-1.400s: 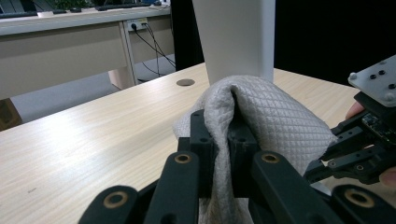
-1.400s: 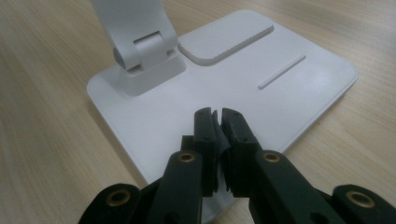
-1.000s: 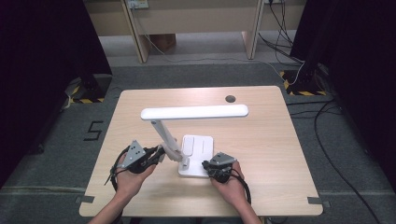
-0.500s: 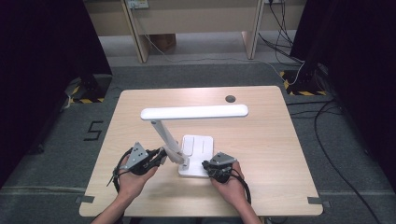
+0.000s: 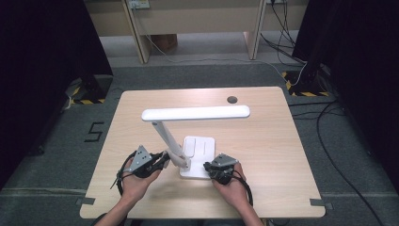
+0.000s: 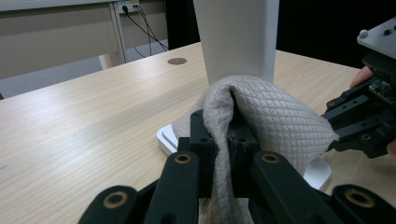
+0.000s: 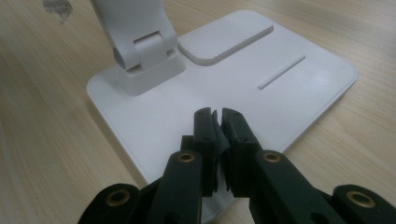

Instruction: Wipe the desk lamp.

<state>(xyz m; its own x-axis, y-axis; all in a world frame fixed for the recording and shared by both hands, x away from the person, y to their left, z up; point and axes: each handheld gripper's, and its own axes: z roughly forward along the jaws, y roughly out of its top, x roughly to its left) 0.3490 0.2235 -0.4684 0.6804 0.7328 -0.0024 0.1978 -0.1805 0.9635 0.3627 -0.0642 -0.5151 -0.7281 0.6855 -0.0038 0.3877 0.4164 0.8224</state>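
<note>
A white desk lamp stands on the wooden table, with its long head (image 5: 195,113) level above its flat base (image 5: 203,149). My left gripper (image 5: 164,158) is shut on a grey quilted cloth (image 6: 275,116) and holds it against the foot of the lamp's slanted arm (image 6: 238,37). My right gripper (image 7: 215,114) is shut with nothing between its jaws. Its tips rest over the near edge of the lamp's base (image 7: 280,93), close to the hinge (image 7: 144,56). The right gripper (image 6: 359,126) also shows at the right of the left gripper view.
A round cable hole (image 5: 231,100) sits near the table's far edge. Bare tabletop (image 5: 282,155) lies on both sides of the lamp. Desks and floor cables (image 5: 324,117) lie beyond and to the right of the table.
</note>
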